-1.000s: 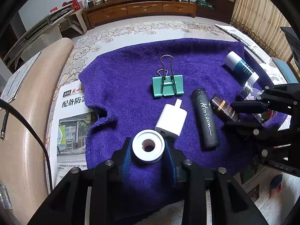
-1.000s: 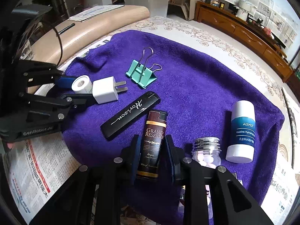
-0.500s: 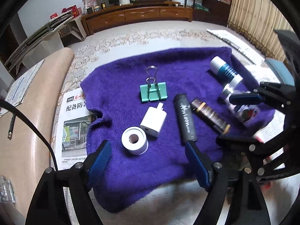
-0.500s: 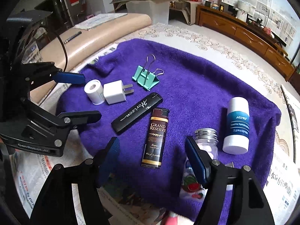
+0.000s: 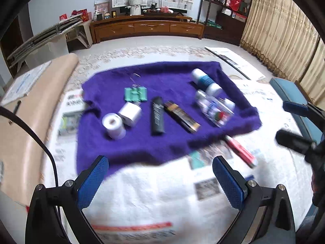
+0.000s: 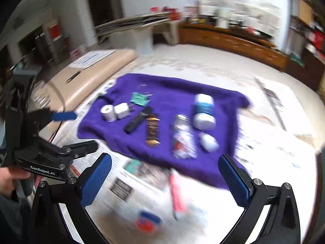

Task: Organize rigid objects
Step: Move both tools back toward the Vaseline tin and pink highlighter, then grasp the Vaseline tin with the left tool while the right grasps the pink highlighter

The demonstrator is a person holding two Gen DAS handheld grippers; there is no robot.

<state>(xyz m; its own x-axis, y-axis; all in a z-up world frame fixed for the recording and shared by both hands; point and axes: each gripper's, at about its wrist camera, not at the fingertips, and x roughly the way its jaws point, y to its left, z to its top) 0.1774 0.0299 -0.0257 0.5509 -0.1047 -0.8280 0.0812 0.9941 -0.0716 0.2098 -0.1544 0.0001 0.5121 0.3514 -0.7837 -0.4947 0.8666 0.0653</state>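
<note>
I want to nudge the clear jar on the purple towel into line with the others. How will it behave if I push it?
The clear jar lies on its side and looks round, so it will probably roll if pushed across its length. The purple towel may damp that. It looks partly filled with small pieces, which may shift. Its white lid seems off, so contents could spill.

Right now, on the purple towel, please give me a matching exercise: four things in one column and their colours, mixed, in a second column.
Things:
1. binder clip
2. tape roll
3. charger
4. "Horizon" case

Colours:
A. black
B. white, with a hole in the middle
C. green
D. white, block-shaped

Pairs: 1-C, 2-B, 3-D, 4-A
</note>
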